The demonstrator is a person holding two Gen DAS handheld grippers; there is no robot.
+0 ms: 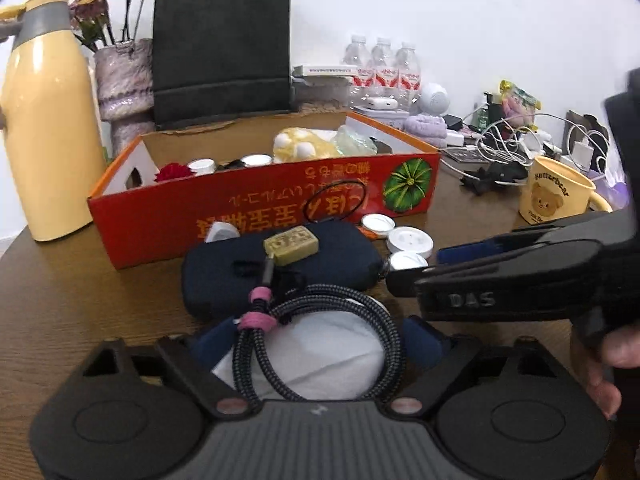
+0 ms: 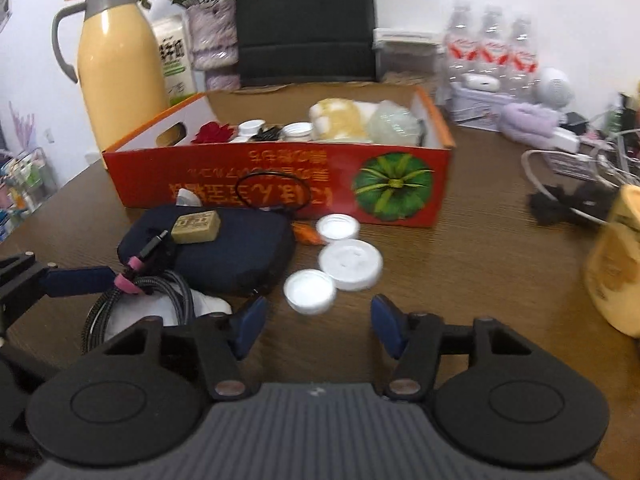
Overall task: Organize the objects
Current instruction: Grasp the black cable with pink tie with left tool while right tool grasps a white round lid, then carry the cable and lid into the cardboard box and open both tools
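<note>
We are working over a wooden tabletop (image 2: pixel 480 248) crowded at its far edge, and the biggest risk comes from the biggest thing: the red cardboard box (image 2: pixel 280 176), where we judge the loose items should go. Its near wall stands directly behind them, so a low carry could strike that wall and push the box into the black paper bag (image 2: pixel 304 20) and the yellow thermos (image 2: pixel 116 64) near the far left corner.

Next, the dark blue pouch (image 1: pixel 280 268) lies in front of the box with an olive block (image 1: pixel 291 244) resting loose on top; lifting the pouch tilted would let the block slide off. The braided cable (image 1: pixel 316 344), coiled over a white object just nearer us, touches the pouch, and its plug end reaches up onto it, so pulling one could drag the other.

Our left gripper (image 1: pixel 316 344) stands wide open astride that coil, pads not pressing it. Our right gripper (image 2: pixel 316 324) is also open, nothing between its pads, hovering just short of three white lids (image 2: pixel 350 264) lying beside the pouch. The lids are flat and shallow; closing off-centre could flick one toward the yellow mug (image 1: pixel 556 196) at the right edge, where tangled white cables (image 1: pixel 504 140) would hide it.

The two grippers sit close, so they may knock each other.
</note>
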